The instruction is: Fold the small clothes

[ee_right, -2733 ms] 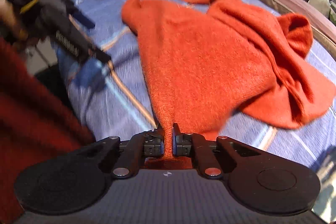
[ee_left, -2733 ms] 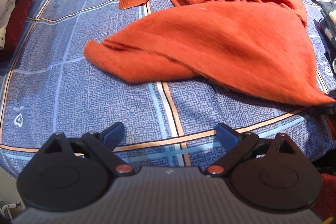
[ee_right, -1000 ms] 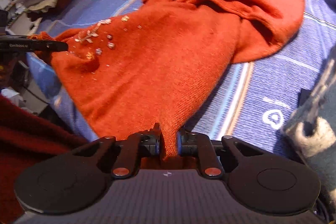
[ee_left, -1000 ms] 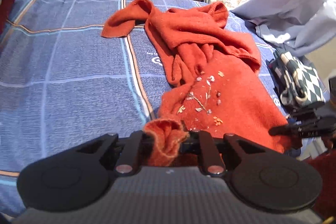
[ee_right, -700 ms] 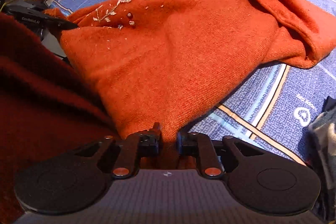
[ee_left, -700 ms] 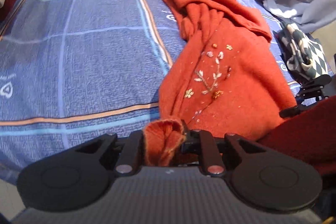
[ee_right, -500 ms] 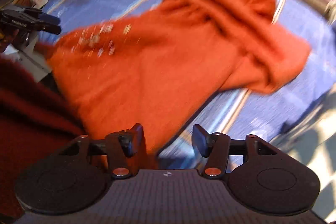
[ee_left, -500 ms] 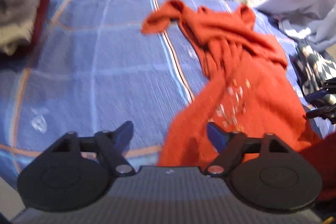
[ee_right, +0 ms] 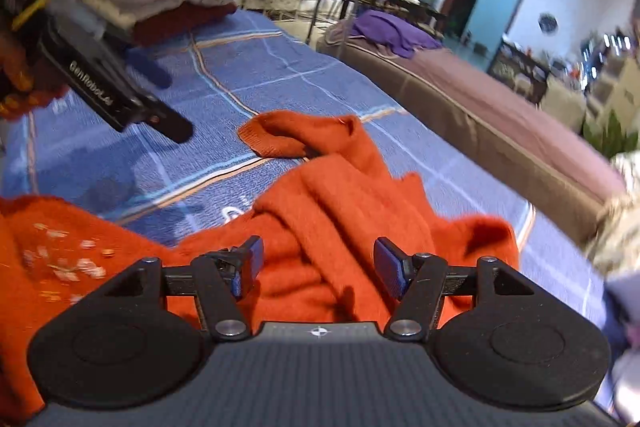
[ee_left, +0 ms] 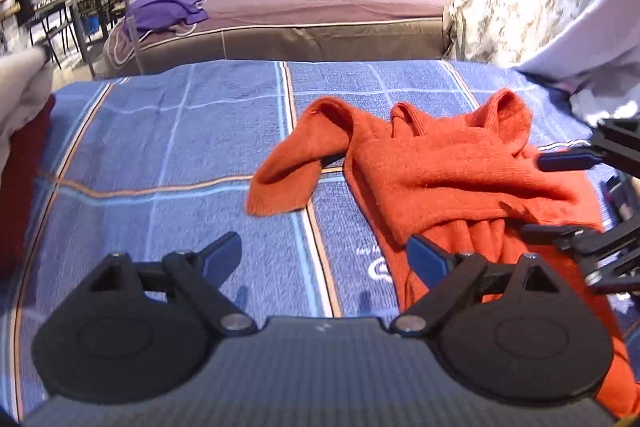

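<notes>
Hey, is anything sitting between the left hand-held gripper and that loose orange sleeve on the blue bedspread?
Nothing visible. The left hand-held gripper is open, and only bare blue bedspread lies between its fingers and the sleeve of the orange sweater. The right hand-held gripper, also open, is over the sweater's bunched part, off to the side.

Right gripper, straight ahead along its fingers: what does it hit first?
Likely the bunched orange knit sweater: the open right gripper points into its folds, blue plaid bedcover beyond. Depth unclear.

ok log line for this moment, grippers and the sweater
left gripper: open, empty | right gripper: open, empty, over sweater | orange sweater: crumpled on blue bedspread, sleeve out left | fold: not started
</notes>
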